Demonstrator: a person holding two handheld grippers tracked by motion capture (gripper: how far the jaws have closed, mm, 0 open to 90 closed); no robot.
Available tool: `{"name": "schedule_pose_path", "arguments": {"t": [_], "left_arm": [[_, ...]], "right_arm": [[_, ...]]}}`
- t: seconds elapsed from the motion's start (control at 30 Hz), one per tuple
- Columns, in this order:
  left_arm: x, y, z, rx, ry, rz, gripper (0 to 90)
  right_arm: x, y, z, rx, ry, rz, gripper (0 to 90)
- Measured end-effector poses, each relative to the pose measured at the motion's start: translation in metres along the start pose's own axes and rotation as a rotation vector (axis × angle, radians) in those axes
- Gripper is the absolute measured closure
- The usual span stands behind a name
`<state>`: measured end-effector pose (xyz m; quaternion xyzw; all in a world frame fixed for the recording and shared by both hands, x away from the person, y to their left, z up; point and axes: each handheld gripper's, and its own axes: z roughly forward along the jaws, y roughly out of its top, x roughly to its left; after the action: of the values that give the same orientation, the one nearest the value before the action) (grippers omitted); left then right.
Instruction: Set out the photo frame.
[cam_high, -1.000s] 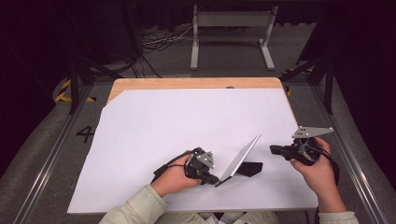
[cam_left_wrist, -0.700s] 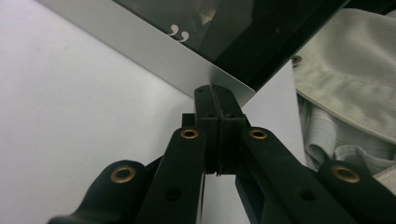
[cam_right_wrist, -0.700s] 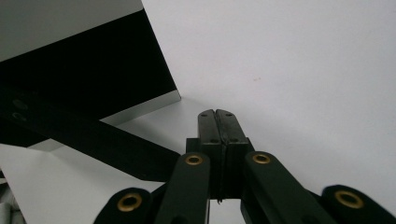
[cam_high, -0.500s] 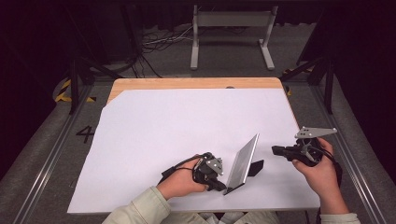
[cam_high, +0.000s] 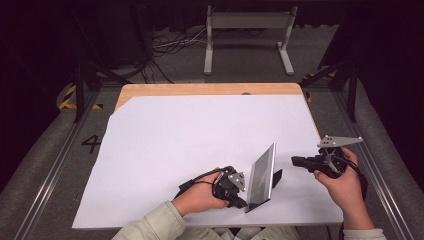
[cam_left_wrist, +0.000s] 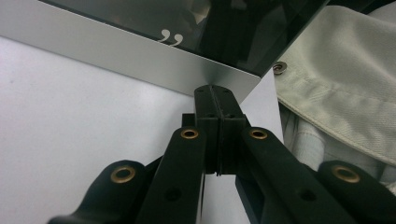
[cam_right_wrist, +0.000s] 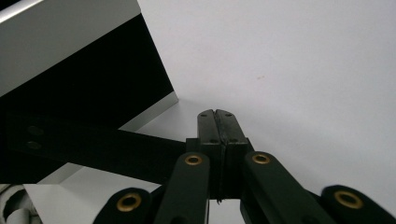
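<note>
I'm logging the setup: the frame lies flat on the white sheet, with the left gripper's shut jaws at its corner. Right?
Not flat. The frame stands propped upright on its black back stand on the white sheet, as the high view shows. The rest holds: the left gripper has its jaws shut at the frame's corner, seen in the left gripper view.

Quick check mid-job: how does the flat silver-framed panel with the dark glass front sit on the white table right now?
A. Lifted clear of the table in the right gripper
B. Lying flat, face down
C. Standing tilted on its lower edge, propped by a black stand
C: the high view shows the silver-framed panel standing tilted on the white table, its black stand behind it, with the shut left gripper at its lower corner.
</note>
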<state>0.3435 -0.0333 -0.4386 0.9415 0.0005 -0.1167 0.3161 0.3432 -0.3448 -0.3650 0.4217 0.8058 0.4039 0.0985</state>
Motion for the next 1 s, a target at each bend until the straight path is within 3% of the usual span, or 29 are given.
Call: {"name": "schedule_pose_path", "arguments": {"t": [0.5,0.83,1.0], "left_arm": [[-0.005,0.016,0.014,0.013,-0.033,0.037,90.0],[-0.009,0.030,0.027,0.004,-0.038,0.053,90.0],[-0.009,0.034,0.029,-0.010,-0.017,0.060,90.0]], "right_arm": [[0.000,-0.003,-0.008,-0.010,-0.001,0.034,90.0],[-0.001,-0.002,-0.011,-0.031,0.010,0.049,90.0],[-0.001,-0.002,-0.011,-0.034,0.012,0.053,89.5]]}}
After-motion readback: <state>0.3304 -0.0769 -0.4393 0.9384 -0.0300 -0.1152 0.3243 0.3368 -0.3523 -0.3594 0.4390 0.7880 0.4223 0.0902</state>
